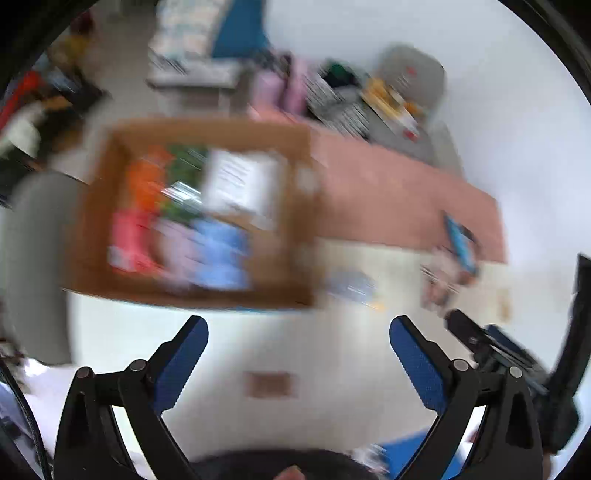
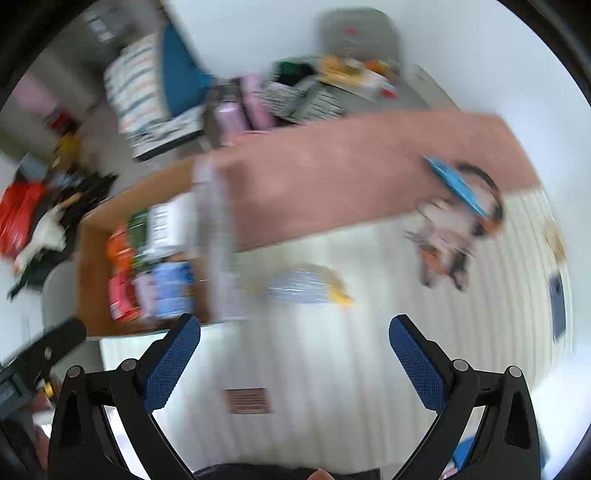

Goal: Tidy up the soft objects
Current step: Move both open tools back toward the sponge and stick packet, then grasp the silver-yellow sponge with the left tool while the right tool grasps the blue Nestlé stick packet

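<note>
Both views are motion-blurred. A cardboard box sits on the white ribbed surface, holding orange, red, lilac and blue soft packs and a white sheet; it also shows in the right wrist view. My left gripper is open and empty, just in front of the box. My right gripper is open and empty over the white surface. A small pale blue and yellow soft object lies ahead of it, also in the left wrist view. A plush toy with a blue item lies at the right.
A pink cloth covers the far part of the surface. Behind it are pink bottles, striped fabric and a grey chair. Clutter lies on the floor at the left. A dark phone-like item lies at the right.
</note>
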Available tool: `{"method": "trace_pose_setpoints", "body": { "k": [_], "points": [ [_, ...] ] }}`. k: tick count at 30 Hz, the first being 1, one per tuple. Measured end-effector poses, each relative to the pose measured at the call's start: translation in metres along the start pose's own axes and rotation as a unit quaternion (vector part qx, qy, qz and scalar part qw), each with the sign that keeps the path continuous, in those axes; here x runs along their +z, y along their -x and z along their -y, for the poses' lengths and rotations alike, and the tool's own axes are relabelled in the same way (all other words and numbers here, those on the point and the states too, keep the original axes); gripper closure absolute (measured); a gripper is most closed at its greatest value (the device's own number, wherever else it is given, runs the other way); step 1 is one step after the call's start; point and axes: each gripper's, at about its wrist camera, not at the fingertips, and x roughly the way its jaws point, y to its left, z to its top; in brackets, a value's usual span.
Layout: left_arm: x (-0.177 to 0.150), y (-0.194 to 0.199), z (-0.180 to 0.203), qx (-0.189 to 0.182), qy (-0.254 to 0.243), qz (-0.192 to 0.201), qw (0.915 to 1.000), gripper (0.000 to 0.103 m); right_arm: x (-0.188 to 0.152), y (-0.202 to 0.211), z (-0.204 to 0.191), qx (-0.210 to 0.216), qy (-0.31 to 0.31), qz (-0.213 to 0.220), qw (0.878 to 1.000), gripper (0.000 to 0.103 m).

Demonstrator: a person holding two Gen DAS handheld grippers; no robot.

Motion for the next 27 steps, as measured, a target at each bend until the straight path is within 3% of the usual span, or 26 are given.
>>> {"method": "trace_pose_setpoints", "body": {
  "k": [3,6,12,19,24,27],
  "points": [
    [0.005,-0.057,0.037,-0.038,0.022,-0.065,0.9969,0.002,0.010,-0.015,0.060,-0.021,-0.038,-0.009,0.999,0.000],
    [0.009,-0.114,0.055,-0.049,0.079,-0.107,0.9899,0.008,0.021,-0.034,0.115,-0.034,-0.065,-0.023,0.997,0.000],
    [0.018,-0.200,0.060,-0.042,0.214,-0.152,0.9639,0.011,0.068,-0.083,0.189,-0.053,-0.052,-0.058,0.996,0.000],
    [0.030,-0.242,0.067,-0.006,0.265,-0.152,0.9522,0.011,0.148,-0.151,0.208,-0.081,0.029,-0.089,0.992,0.000],
    [0.025,-0.264,0.052,0.020,0.305,-0.157,0.9389,0.011,0.192,-0.206,0.206,-0.104,0.075,-0.116,0.985,0.000],
    [0.026,-0.266,0.048,0.042,0.309,-0.147,0.9388,0.019,0.209,-0.232,0.205,-0.111,0.093,-0.129,0.981,0.000]
  ]
}}
